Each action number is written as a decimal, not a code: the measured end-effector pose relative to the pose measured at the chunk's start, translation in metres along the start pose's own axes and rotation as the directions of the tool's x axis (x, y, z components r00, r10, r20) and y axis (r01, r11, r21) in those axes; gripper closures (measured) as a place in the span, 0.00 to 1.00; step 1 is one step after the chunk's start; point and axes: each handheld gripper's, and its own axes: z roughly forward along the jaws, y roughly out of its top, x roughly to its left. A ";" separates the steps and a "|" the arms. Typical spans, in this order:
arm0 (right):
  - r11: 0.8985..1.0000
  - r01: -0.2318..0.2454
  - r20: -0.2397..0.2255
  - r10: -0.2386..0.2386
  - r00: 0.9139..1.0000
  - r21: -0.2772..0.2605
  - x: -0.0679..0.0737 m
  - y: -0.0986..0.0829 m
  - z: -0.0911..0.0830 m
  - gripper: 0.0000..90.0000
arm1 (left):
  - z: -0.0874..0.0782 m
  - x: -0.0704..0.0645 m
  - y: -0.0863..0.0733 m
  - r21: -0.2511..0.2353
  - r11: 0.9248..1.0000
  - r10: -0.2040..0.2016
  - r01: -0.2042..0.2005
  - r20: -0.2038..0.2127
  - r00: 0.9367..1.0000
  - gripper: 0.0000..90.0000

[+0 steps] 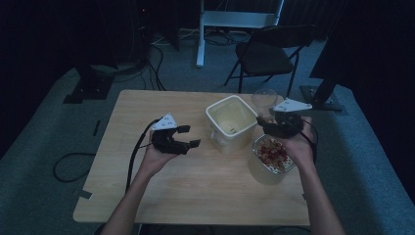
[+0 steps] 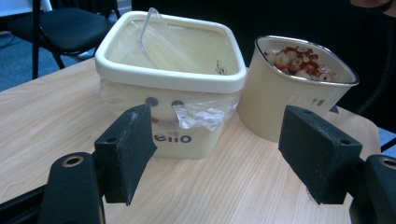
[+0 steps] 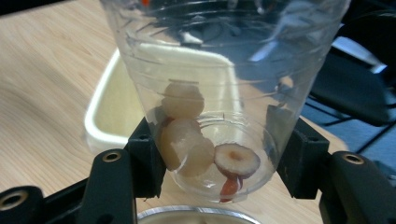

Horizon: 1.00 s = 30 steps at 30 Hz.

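The right gripper (image 3: 219, 154) squeezes a clear plastic cup (image 3: 224, 93) with a few pale round slices (image 3: 184, 135) at its bottom; the cup's top is cut off. The left gripper (image 2: 219, 158) is wide open, holding nothing. Ahead sit a cream bin (image 2: 173, 79) and a full pot (image 2: 299, 88) on the wooden table (image 1: 195, 186). The room is dark.

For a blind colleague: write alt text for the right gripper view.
The right gripper clamps a clear plastic cup holding a few pale and reddish fruit slices, above a wooden table, with a cream container behind it.
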 end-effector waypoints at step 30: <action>0.991 -0.120 -0.138 0.127 0.982 0.060 -0.004 0.040 0.083 0.17 | -0.005 0.001 0.000 0.005 1.000 0.008 -0.008 -0.008 1.000 0.30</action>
